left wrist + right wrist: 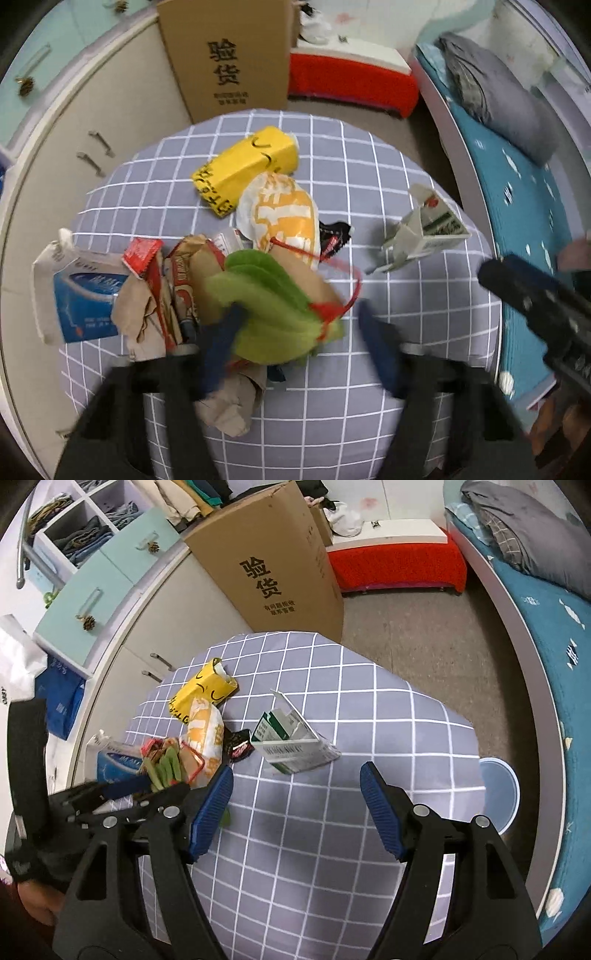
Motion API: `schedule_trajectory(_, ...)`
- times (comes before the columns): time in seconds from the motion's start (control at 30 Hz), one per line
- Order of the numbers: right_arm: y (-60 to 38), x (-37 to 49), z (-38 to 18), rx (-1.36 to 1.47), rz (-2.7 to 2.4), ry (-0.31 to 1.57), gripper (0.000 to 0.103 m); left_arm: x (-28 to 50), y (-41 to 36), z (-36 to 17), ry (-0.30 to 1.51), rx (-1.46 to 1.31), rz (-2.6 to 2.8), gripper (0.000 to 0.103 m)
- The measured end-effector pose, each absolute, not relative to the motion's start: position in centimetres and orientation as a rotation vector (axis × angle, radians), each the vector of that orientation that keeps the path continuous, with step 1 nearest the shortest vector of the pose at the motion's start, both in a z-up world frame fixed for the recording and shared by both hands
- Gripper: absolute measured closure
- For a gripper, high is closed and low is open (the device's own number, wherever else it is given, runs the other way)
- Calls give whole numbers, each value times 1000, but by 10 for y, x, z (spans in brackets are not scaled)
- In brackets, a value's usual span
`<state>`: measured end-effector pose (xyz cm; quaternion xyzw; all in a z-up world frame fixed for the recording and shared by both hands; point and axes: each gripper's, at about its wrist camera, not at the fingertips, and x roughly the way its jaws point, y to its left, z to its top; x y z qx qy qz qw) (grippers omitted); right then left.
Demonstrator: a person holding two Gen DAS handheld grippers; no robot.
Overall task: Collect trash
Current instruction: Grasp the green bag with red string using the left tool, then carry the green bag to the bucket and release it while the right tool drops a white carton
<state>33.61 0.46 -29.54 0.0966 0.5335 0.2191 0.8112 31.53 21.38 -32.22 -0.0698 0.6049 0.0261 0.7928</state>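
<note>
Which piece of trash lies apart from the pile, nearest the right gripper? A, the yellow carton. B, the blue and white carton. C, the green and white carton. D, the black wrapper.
C: the green and white carton lies alone on the checked cloth, just ahead of the right gripper.

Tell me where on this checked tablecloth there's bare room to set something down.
Bare cloth lies in front of the green-and-white carton, under the right tongs, and behind it toward the cardboard box. The left side is crowded: yellow package, orange-and-white wrapper, blue-and-white carton, green sponges.
</note>
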Motion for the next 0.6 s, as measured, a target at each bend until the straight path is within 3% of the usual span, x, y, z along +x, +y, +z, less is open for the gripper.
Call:
schedule_trajectory(0.1, 13, 346, -302, 204, 459, 1150, 33, 315, 219, -324, 1296, -164, 31, 77)
schedule_trajectory(0.17, 19, 352, -306, 198, 453, 1154, 31, 314, 225, -317, 1262, -193, 17, 80)
schedule_trajectory(0.5, 52, 374, -328, 126, 453, 1215, 29, 315, 242, -282, 1131, -291, 27, 82)
schedule_trajectory(0.57, 53, 373, -330, 110, 455, 1225, 48, 315, 239, -279, 1124, -288, 30, 82)
schedule_trajectory(0.6, 53, 373, -331, 106, 462, 1229, 48, 315, 238, -278, 1121, -287, 31, 82)
